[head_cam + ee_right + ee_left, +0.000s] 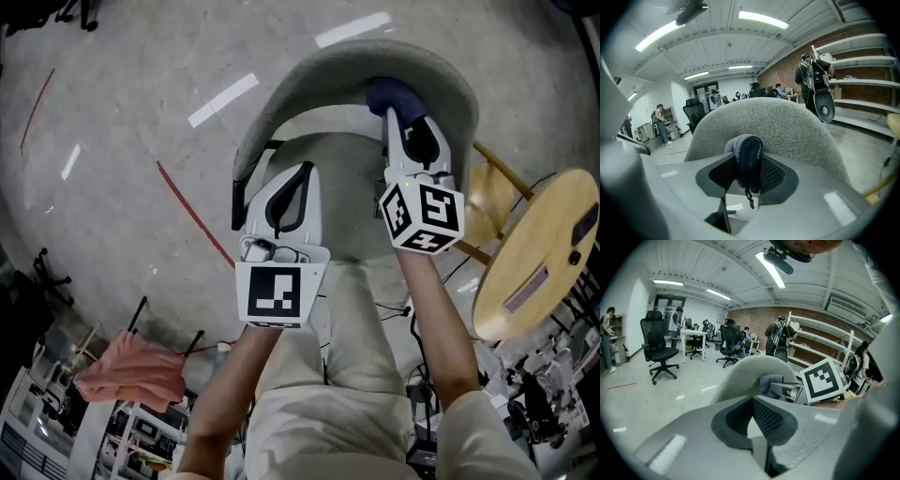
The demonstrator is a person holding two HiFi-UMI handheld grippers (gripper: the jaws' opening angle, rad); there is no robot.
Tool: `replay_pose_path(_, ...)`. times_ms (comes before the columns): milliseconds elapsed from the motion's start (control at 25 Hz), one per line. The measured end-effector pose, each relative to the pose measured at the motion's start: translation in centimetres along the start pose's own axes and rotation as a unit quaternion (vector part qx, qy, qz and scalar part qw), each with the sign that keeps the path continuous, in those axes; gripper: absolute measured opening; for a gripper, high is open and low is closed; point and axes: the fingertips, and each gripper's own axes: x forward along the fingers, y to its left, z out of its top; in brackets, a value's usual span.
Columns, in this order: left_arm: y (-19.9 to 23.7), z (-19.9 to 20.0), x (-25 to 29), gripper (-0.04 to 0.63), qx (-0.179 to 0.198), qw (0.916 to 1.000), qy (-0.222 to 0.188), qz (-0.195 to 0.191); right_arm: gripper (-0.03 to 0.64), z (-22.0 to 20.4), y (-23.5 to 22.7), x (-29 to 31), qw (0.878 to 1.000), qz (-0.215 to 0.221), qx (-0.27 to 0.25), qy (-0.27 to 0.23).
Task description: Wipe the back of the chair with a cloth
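Fingers (774,175) of the right gripper (401,114) are seen shut tight on a dark blue cloth (746,157), and a short thread is seen hanging down from it. The cloth is held up against the inside of the grey chair back (783,124), near its top edge (how hard it is pressed cannot be told). Fingers (769,418) of the left gripper (302,174) are closed too, tip to tip, and nothing is held between them. That gripper is held over the chair seat (352,202), just beside the right one and nearer to the person. A round wooden table (539,248) is seen to the right of the chair. A pink rag (131,373) is seen well apart, down at the left.
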Motion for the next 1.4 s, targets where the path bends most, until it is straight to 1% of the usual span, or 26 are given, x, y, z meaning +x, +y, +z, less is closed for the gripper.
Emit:
replay_pose_path(280, -1.1, -0.2, 0.4, 0.0, 0.004, 0.9999, 0.002, -0.01, 0.147, 0.0, -1.7, -1.0, 1.0, -0.023, 0.012, -0.003)
replay_pose_path(560, -2.0, -0.3, 0.9, 0.0, 0.009, 0.9997, 0.003, -0.022, 0.147, -0.4, -3.8, -2.2, 0.998, -0.058, 0.035, -0.006)
replay_pose_path(1000, -2.3, -0.3, 0.5, 0.0, 0.014, 0.9995, 0.003, -0.029, 0.149, -0.8, -6.3, -4.2, 0.994, -0.101, 0.046, -0.005)
replay_pose_path(1400, -2.2, -0.7, -0.2, 0.0, 0.017, 0.9994, 0.005, -0.029, 0.149, -1.4, -8.1, -6.1, 0.99, -0.136, 0.041, 0.001)
